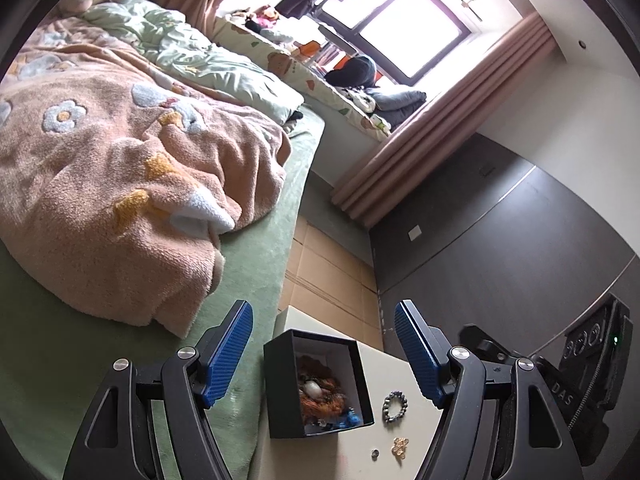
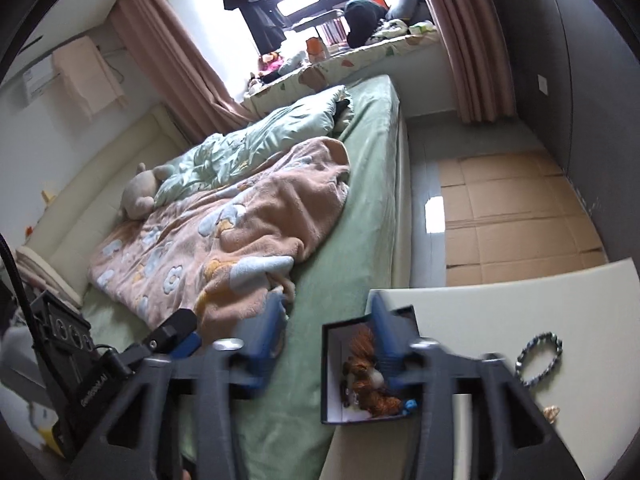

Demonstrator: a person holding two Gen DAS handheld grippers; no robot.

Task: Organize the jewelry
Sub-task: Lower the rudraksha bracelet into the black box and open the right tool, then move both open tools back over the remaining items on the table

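A black open box [image 1: 280, 392] with a white inside stands on a cream table [image 1: 384, 360] beside the bed. It holds an orange fuzzy piece [image 1: 324, 396] and a blue piece [image 1: 346, 420]. A dark bead bracelet [image 1: 396, 403], a gold charm [image 1: 400, 447] and a small ring [image 1: 375, 454] lie on the table right of the box. My left gripper [image 1: 324, 348] is open and empty above the box. My right gripper [image 2: 326, 334] is open, blurred, over the box [image 2: 332, 380] and the bed edge. The bracelet [image 2: 538, 358] lies to its right.
A bed with a green sheet [image 1: 248, 320] and a peach blanket [image 1: 120, 184] lies left of the table. Cardboard sheets [image 2: 516, 216] cover the floor beyond. A dark wall panel [image 1: 500, 248] runs along the right. Pink curtains [image 1: 440, 128] and a window seat are at the far end.
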